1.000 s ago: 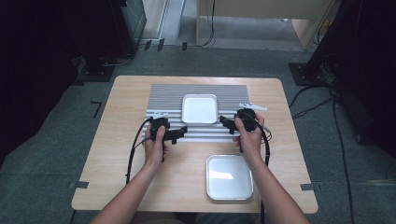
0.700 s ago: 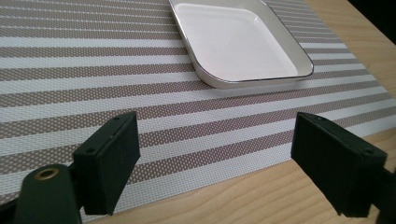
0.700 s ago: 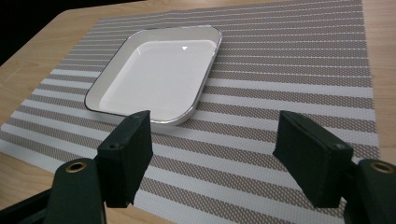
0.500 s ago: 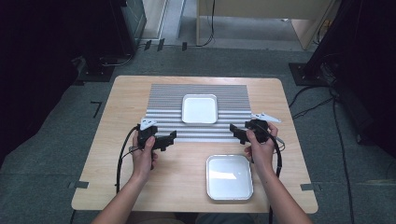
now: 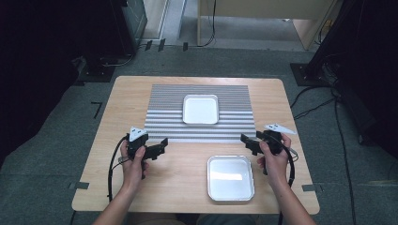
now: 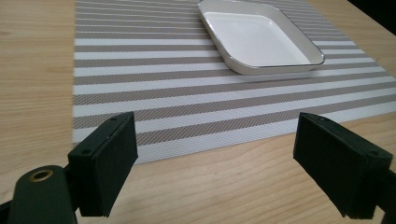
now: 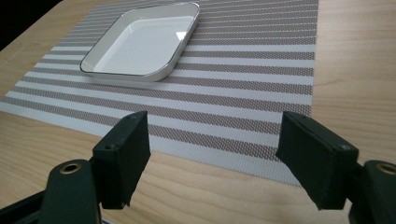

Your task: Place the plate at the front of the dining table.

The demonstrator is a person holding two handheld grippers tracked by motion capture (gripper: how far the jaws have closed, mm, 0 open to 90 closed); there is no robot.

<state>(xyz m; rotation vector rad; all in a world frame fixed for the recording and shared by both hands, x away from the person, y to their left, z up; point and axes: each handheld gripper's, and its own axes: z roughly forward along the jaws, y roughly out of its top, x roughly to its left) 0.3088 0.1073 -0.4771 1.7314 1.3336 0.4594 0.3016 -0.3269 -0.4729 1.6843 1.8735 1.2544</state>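
A grey-and-white striped placemat lies on the wooden table, with a white square tray resting on it. A second white tray sits on bare wood near the front. My left gripper hovers off the mat's front left corner, open, with nothing in it. My right gripper is off the front right corner, just behind the front tray; its jaws have just been opening, with nothing between them. The left gripper faces the mat and tray. The right gripper faces the mat and tray.
Black cables trail from both grippers toward the table's front edge. Dark equipment and cables stand on the grey floor around the table. Bare wood runs along the table's left and right sides.
Both hands have drawn apart and back from the tray on the mat: the left one to the left, the right one to the right, each now off a front corner of the mat.
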